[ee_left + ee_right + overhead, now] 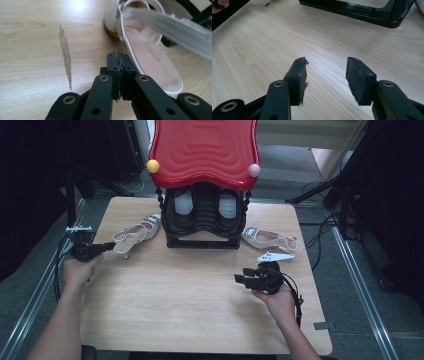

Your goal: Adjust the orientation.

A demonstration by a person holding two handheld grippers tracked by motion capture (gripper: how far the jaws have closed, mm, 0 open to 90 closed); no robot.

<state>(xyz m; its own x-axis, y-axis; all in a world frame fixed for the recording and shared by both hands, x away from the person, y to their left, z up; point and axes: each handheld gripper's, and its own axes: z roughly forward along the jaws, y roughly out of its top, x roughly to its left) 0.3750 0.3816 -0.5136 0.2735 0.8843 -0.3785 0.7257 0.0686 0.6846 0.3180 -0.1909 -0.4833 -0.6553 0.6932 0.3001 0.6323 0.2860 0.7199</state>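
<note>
A white strappy sandal (135, 234) lies on the wooden table (190, 300), left of a black shoe rack (202, 222). My left gripper (107, 246) sits just beside its heel end. In the left gripper view the left gripper (118, 56) has its pads pressed together with nothing between them, and the sandal (150, 55) lies just to their right. A second white sandal (270, 239) rests right of the rack. My right gripper (242, 279) hovers over the table's right middle. In its own view the right gripper (325, 72) is open over bare wood.
The rack has a wavy red top (202, 150) with a yellow ball (153, 166) and a pink ball (254, 170) at its corners, and a pair of shoes (184, 205) inside. Its black base (367, 15) lies ahead of the right gripper. Stands and cables surround the table.
</note>
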